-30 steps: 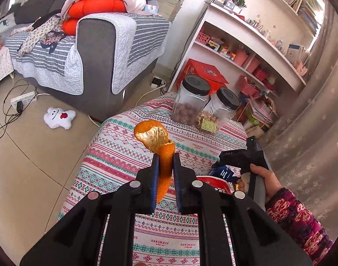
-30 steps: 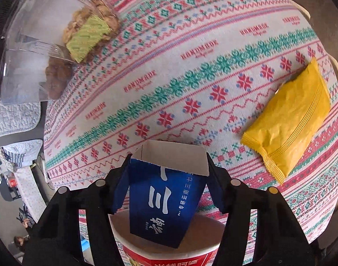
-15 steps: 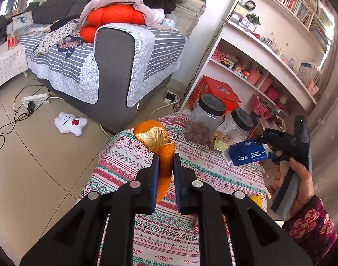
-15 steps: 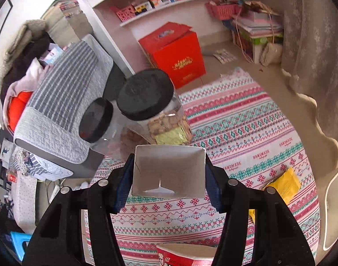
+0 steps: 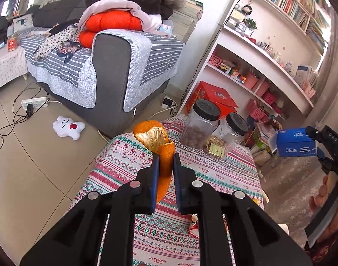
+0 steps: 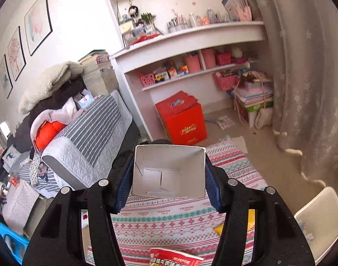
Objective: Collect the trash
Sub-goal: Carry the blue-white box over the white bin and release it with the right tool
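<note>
My left gripper (image 5: 164,163) is shut on a curl of orange peel (image 5: 156,141) and holds it above the patterned tablecloth (image 5: 213,173). My right gripper (image 6: 169,173) is shut on an empty blue carton (image 6: 169,173), whose open white inside faces the right wrist camera. In the left wrist view that blue carton (image 5: 295,143) hangs high at the right, off the table's edge, with a hand (image 5: 330,190) behind it. A red instant-noodle cup (image 6: 175,258) stands on the table below the right gripper. A yellow wrapper (image 6: 219,230) lies on the cloth, mostly hidden behind the right finger.
Two clear jars with black lids (image 5: 202,122) (image 5: 233,130) stand at the table's far end. Beyond are a red box (image 6: 182,122) on the floor, white shelves (image 6: 191,42), a grey sofa (image 5: 111,75) and a curtain (image 6: 306,77). A white chair (image 6: 317,219) stands at the right.
My right gripper has lifted the blue carton out of the noodle cup, high above the table, and tilted it level. The left gripper has held the peel nearly still.
</note>
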{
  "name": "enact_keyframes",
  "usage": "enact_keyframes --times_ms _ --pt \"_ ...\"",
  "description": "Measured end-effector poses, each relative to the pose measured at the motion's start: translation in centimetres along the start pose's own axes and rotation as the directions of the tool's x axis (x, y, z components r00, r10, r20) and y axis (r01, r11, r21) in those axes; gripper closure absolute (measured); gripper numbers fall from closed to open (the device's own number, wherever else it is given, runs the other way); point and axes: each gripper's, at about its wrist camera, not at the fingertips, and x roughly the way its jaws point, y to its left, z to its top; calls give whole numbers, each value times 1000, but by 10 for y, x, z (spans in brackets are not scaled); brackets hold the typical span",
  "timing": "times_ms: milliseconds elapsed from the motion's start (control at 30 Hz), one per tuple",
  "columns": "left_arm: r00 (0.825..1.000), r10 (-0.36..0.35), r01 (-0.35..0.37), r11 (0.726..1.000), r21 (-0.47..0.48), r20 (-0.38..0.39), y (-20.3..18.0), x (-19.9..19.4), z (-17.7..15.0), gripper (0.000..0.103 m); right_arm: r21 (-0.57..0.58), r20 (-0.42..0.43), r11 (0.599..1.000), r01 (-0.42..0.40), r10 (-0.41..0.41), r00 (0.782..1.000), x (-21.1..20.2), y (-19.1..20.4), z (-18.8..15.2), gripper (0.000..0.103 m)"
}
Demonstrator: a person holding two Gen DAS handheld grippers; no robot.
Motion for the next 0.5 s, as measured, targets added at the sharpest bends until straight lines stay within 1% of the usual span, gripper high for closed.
enact_keyframes --times_ms 67,133,233,300,367,433,500 --pt "1000 -3 3 1000 7 2 -2 0 -1 90 -27 60 999 41 -39 997 -23 -8 0 49" --pt "1000 -9 9 1000 18 2 -6 1 -3 90 -35 111 996 86 -82 990 -45 -22 -2 49" --pt "1000 -12 12 999 35 2 -12 2 -7 90 -18 175 983 181 -175 969 -75 -52 -7 49" --pt "1000 -18 18 999 45 -4 -17 4 -9 90 12 199 966 259 -256 946 -93 -80 -13 49" --pt "1000 -23 24 998 54 -11 -21 6 -12 90 49 187 938 343 -346 919 -106 -109 -23 48" --pt "999 -30 31 997 65 -18 -27 8 -15 90 91 150 900 427 -436 887 -115 -142 -35 48" --pt "999 -37 39 996 81 -27 -34 10 -19 90 132 100 848 513 -527 844 -119 -172 -50 46"
